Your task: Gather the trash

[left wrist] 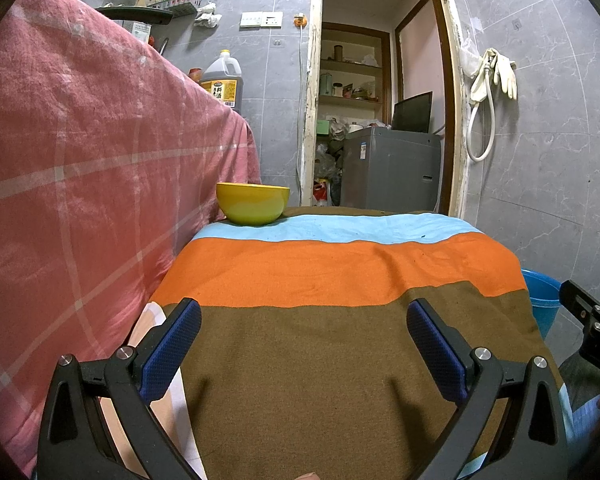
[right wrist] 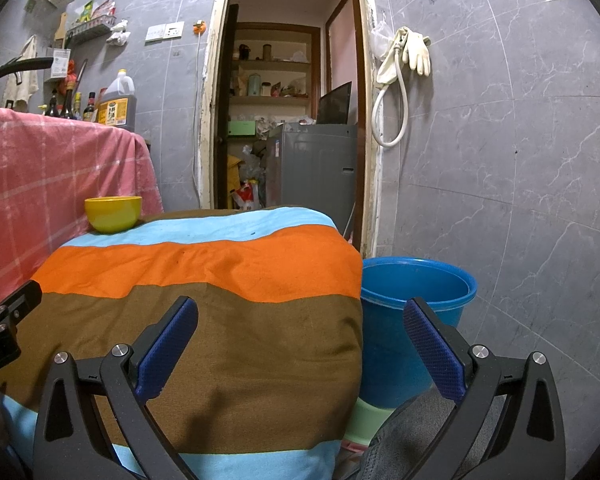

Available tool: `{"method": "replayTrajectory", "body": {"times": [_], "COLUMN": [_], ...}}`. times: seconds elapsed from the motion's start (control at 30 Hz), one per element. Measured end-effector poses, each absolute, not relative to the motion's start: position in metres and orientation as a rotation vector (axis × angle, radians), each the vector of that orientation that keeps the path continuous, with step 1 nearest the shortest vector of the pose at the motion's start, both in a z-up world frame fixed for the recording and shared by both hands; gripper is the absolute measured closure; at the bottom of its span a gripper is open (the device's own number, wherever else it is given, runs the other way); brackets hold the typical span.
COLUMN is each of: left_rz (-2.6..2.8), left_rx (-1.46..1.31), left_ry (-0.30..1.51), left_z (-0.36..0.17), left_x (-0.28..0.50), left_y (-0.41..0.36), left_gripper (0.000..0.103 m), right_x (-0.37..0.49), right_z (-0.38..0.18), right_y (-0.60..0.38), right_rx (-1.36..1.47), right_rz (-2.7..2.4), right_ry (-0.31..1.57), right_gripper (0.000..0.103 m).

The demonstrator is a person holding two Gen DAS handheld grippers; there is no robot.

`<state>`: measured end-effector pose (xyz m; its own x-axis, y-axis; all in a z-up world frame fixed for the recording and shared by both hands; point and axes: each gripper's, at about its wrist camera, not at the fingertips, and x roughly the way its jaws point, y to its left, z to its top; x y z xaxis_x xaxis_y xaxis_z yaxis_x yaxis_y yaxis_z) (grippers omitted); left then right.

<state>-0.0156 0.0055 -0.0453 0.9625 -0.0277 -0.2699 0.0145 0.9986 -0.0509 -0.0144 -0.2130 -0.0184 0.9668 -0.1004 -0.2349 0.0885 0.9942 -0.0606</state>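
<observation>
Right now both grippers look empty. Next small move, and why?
Probably ease the left gripper forward toward the yellow bowl at the far left corner of the striped blanket. Both grippers are open and hold nothing, the right gripper included. No loose trash shows on the blanket, and the bowl's inside is hidden, so look there first. The blue bucket waits beside the right edge.

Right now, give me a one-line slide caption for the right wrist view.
Open right gripper above the striped blanket, blue bucket beside it, yellow bowl at the far corner.
</observation>
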Motion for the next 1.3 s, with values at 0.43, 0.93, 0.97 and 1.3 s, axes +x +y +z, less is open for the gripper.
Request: {"method": "replayTrajectory", "body": {"times": [0.43,0.93,0.97,1.3], "left_rz": [-0.022,-0.013,-0.013,-0.005], "left_rx": [-0.049,-0.022,-0.020,-0.009], "left_ry": [0.273,0.243,0.242,0.238], "left_z": [-0.046,-0.043,-0.043,-0.044], "left_x": [-0.015,-0.025,-0.025,-0.024], "left_y": [0.006,-0.005,-0.006,-0.009], "left_gripper": [0.002,0.002,0.002,0.002], "right_x": [-0.015,-0.014,-0.014,-0.014], "right_z": [-0.018,-0.017,-0.017,-0.019], "right_y": [-0.213,-0.213,-0.213,-0.212], "right_rx": [-0.049,-0.050,-0.049,-0.050], "right_rz": [-0.095,-0.095,-0.095,-0.094], "right_ry": [0.241,0.243,0.243,0.246], "right_gripper": [0.000,0.000,0.000,0.000]}}
